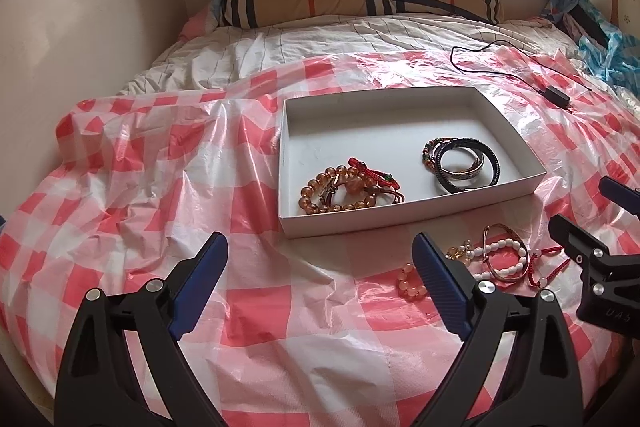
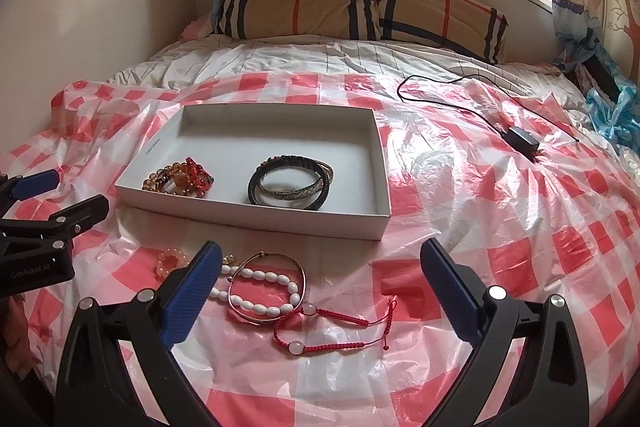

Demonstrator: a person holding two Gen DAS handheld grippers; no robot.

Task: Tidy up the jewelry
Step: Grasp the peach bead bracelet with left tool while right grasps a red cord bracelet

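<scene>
White bead bracelet (image 2: 260, 287) lying inside thin metal bangle (image 2: 298, 275), left tool (image 1: 320, 271) wide, right tool (image 2: 320, 275) wide

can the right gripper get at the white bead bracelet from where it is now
Probably yes. The right gripper is open and empty, and the white bead bracelet lies on the checked sheet just ahead between its fingers, outside the white box, entwined with a thin bangle.

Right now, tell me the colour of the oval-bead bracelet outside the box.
White, clearest in the right wrist view: the oval-bead bracelet.
</scene>
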